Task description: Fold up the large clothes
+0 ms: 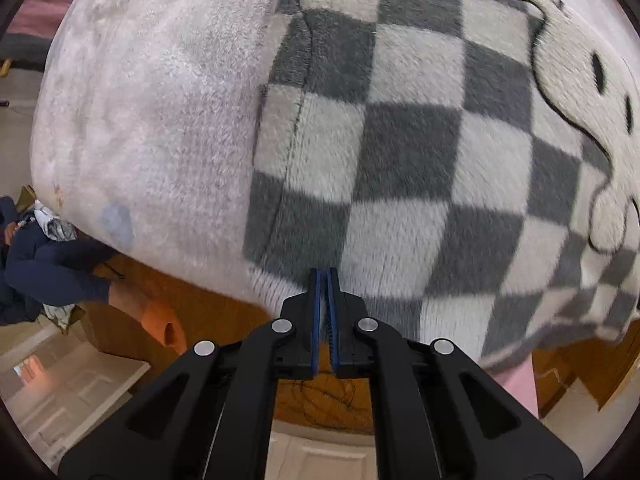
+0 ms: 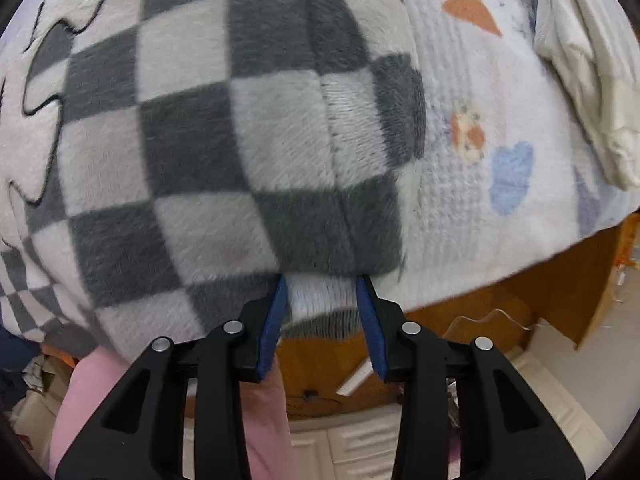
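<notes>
Garment: checkered fleece garment (image 1: pixel 400 140), grey and white squares with a pale cartoon figure outlined in black; lies spread over the bed cover, its hem at the near edge of the bed.
Left gripper (image 1: pixel 325 276): blue pads pressed together at the hem; fabric seems pinched between them, though the bite itself is hard to see.
Right gripper (image 2: pixel 322 284): fingers apart, tips touching the hem by a side seam, ribbed white fabric showing between them; nothing clamped.
Bed cover (image 2: pixel 500 120): pale, printed with orange and blue shapes; bare on both sides of the garment.
Cream cloth (image 2: pixel 580 80): crumpled, toward the far right of the bed.
Bed frame (image 1: pixel 208 312): orange-brown wood below the near edge.
Progress: early, by my judgement; garment looks flat, no fold visible; left hem corner apparently taken, right grasp and all folds remain.
</notes>
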{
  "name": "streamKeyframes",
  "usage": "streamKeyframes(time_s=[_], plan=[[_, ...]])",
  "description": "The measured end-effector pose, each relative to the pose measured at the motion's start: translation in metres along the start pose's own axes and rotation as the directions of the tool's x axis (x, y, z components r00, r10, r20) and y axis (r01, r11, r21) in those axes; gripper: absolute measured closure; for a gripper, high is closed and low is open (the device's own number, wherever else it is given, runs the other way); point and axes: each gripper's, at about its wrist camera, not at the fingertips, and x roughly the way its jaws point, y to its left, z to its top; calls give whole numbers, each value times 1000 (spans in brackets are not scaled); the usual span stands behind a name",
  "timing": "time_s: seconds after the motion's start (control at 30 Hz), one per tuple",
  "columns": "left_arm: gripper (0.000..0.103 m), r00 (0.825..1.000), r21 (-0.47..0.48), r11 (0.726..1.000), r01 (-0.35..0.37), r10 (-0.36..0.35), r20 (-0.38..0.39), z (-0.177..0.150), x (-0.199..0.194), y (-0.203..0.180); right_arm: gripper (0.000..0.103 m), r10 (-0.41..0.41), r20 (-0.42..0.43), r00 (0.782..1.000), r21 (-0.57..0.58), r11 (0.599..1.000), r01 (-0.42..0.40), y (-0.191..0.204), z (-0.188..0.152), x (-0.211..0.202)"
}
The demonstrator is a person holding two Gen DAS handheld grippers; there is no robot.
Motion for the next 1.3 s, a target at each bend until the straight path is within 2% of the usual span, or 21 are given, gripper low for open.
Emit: streamKeyframes(time_s=[0.07,0.13,0.2,0.27,0.3,0.37,0.4,0.47,0.6,0.73,0.83,0.9,0.93,1.0,1.03,1.1,1.13,1.2,1.23,1.27,1.3], plan=[[97,999,58,998,-20,17,45,-6,-24,-15,75,118,66,991,9,993,-119,10,-10,-25],[97,996,105,993,47,-55,73,-16,-38,-33,75,207,137,969,1,978,-209,19,-1,-52],[97,992,128,986,105,-113,62,-20,-34,-50,75,298,127,946,-22,954,-298,35,1,-56],[98,993,138,984,117,-118,2,-20,-9,-68,74,345,59,937,-18,939,-345,51,4,-36],[98,994,134,985,109,-105,-37,-22,7,-74,73,343,18,939,-25,939,-343,55,13,-20],[98,994,119,990,81,-71,-81,-30,37,-75,69,215,-79,973,-131,966,-224,70,8,26],[98,994,115,990,86,-77,-77,-32,42,-73,68,170,-97,981,-181,966,-185,75,5,39],[98,992,98,990,106,-98,-84,-31,39,-69,68,169,-79,982,-191,965,-181,73,3,39],[97,985,66,985,156,-151,-85,-27,15,-58,71,251,-111,961,-61,964,-259,50,15,19],[97,978,80,976,202,-205,28,-1,-33,-55,71,351,40,936,-100,933,-345,46,36,-38],[97,960,92,961,260,-267,84,39,-52,-75,71,408,127,904,-130,910,-393,54,70,-65],[97,951,111,955,274,-286,118,72,-56,-93,72,432,162,887,-139,900,-413,81,111,-81],[97,950,114,956,269,-283,134,85,-54,-97,73,437,169,883,-143,898,-417,108,114,-101],[97,934,124,946,298,-316,169,115,-58,-115,73,459,192,868,-171,886,-431,137,136,-104],[97,927,137,943,303,-325,188,132,-59,-124,73,451,206,868,-195,888,-416,149,146,-105],[97,939,158,954,255,-283,194,159,-48,-131,76,376,199,905,-239,914,-327,173,157,-94],[97,941,167,951,261,-289,176,168,-41,-132,77,360,188,914,-261,915,-307,181,161,-78],[97,924,181,930,320,-349,160,174,-38,-122,80,405,187,895,-305,890,-339,157,154,-80],[99,921,186,930,316,-348,176,169,-40,-111,80,400,191,896,-308,892,-332,155,152,-77],[99,929,187,942,279,-314,198,162,-41,-102,80,349,207,914,-306,910,-279,142,146,-74],[99,949,176,967,185,-222,224,150,-38,-88,81,299,219,929,-307,924,-226,124,135,-69]])
